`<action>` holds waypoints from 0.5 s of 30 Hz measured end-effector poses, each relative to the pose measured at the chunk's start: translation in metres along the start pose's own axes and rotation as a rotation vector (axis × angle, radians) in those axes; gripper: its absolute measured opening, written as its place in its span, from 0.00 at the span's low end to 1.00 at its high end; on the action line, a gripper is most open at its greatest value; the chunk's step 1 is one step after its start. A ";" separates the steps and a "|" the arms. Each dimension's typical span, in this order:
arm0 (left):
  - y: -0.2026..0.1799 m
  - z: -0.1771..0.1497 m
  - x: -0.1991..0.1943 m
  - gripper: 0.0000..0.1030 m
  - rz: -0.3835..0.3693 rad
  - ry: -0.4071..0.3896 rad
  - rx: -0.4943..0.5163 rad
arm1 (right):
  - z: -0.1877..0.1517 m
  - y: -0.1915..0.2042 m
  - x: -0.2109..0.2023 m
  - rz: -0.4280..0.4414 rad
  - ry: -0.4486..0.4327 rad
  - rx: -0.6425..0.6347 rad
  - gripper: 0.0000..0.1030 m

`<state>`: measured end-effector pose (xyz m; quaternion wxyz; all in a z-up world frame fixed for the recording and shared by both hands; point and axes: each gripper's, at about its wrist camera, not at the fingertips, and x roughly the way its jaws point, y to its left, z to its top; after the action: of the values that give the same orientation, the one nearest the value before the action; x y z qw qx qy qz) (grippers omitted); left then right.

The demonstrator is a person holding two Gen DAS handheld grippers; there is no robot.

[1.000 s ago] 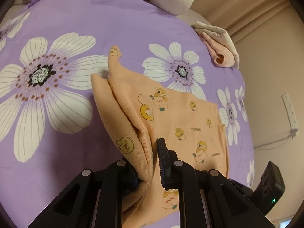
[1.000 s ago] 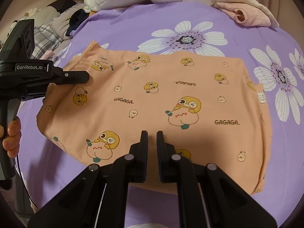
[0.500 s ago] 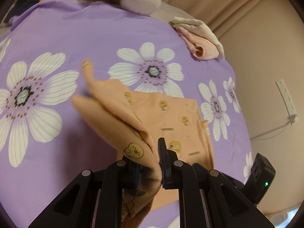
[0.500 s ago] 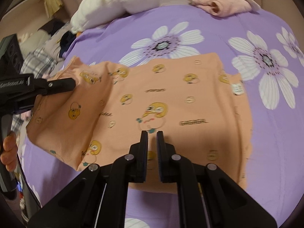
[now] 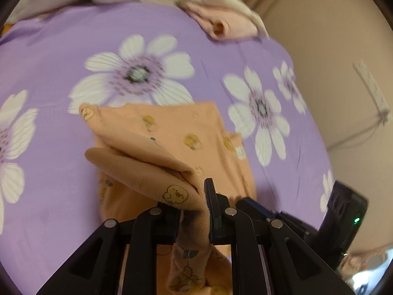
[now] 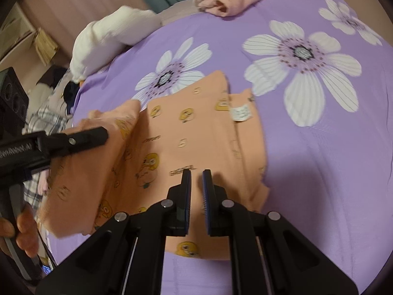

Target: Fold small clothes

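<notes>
Orange cotton with small yellow cartoon prints makes up the little garment (image 6: 196, 132), which lies in the middle of a bed covered by a purple sheet (image 6: 319, 172) with big white flowers. Most of the garment rests flat on the sheet, and a white label (image 6: 242, 113) shows at its far edge.

One side of the garment is lifted off the bed and bent over the flat part. The left gripper (image 5: 191, 204) is clenched on this raised flap: the cloth passes between its two black fingers and hangs down below them in a bunch. In the right wrist view the same gripper (image 6: 104, 134) comes in from the left edge of the picture, with the orange cloth draped around its tip, and a hand (image 6: 21, 231) holds its handle near the lower left corner.

The right gripper (image 6: 196, 179) is over the near part of the garment. Its fingers stand close together with only a narrow slit between them. Orange cloth is seen through the slit, but whether the pads pinch it cannot be told.

At the far edge of the bed lies a folded pink garment (image 6: 235, 0) under a pale cloth, well apart from the orange one. A white pillow (image 6: 108, 39) rests at the far left corner.
</notes>
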<state>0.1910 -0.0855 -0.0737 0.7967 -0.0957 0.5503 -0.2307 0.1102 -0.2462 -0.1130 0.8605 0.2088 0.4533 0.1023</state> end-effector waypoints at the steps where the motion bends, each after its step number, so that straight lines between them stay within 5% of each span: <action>1: -0.003 0.000 0.006 0.14 0.013 0.013 0.000 | 0.000 -0.004 -0.001 0.006 0.001 0.012 0.11; 8: -0.008 0.003 0.041 0.39 -0.033 0.136 -0.044 | -0.001 -0.026 -0.004 0.030 0.009 0.075 0.14; 15: -0.024 0.016 0.021 0.40 -0.063 0.065 0.020 | 0.000 -0.033 -0.002 0.122 0.018 0.125 0.30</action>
<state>0.2051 -0.1182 -0.0752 0.7718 -0.0974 0.5702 -0.2641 0.1087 -0.2761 -0.1263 0.8339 0.2884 0.4527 0.1282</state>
